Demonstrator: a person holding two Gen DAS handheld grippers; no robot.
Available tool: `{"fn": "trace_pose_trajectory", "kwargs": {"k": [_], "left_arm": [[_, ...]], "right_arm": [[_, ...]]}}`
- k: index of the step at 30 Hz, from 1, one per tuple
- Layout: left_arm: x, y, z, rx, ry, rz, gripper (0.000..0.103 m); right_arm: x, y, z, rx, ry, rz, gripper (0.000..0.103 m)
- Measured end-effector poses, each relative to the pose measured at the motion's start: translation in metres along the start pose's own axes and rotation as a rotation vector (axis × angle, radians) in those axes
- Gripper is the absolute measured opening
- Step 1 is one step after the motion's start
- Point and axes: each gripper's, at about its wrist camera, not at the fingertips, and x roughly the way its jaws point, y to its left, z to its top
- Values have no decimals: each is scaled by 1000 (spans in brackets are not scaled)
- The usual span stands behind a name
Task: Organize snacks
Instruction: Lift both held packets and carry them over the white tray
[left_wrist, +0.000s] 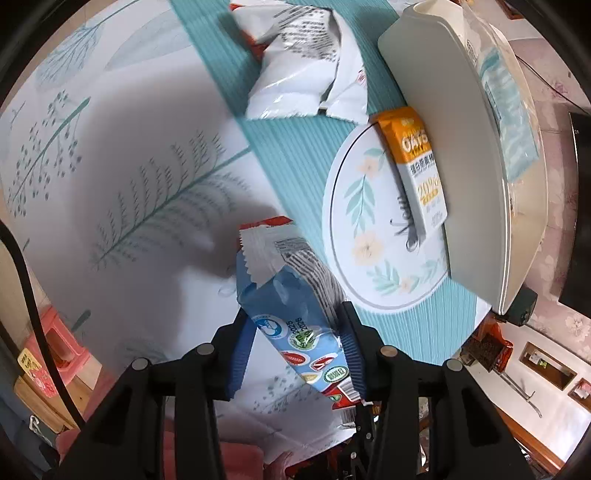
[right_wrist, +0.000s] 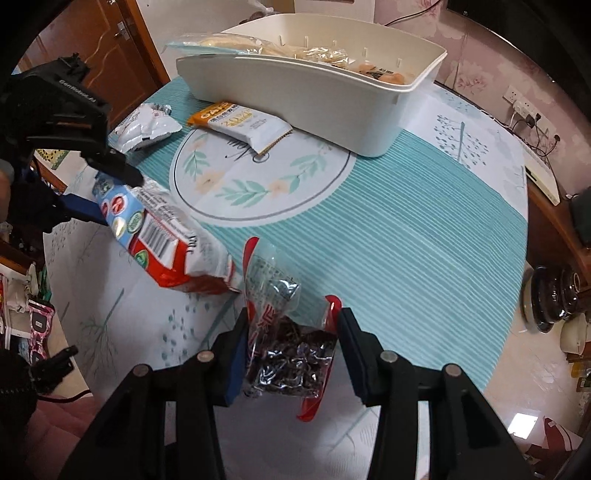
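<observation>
The left gripper (left_wrist: 295, 343) is closed on a blue and red snack pack (left_wrist: 291, 310), with both pads pressing its sides, and the pack is lifted above the table (right_wrist: 406, 236). The right gripper (right_wrist: 290, 350) grips a clear bag of dark snacks (right_wrist: 291, 354) with red edges, just to the right of the blue pack. On the far side of the table stands a white bin (right_wrist: 295, 96) that already holds some snacks. Just near it, an orange and white bar (right_wrist: 243, 123) lies on the round flower print – it touches the bin wall. To the left of the bar lies a crumpled white wrapper (right_wrist: 144, 127) on the striped cloth.
</observation>
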Motion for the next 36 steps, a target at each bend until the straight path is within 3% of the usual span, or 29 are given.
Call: {"fn": "trace_pose_trajectory", "kwargs": {"k": [10,20,36], "left_arm": [[-21,11,-34,64,-36,1,40],[-58,4,-41,182,-58,60,37],[-142,-76,-32,520,-88,182,36]], "right_arm": [[-31,2,-19,-21,-86,17,46],[-60,9,-15,-34,-179,23,46],[-83,4,37,25,-294,1,46]]}}
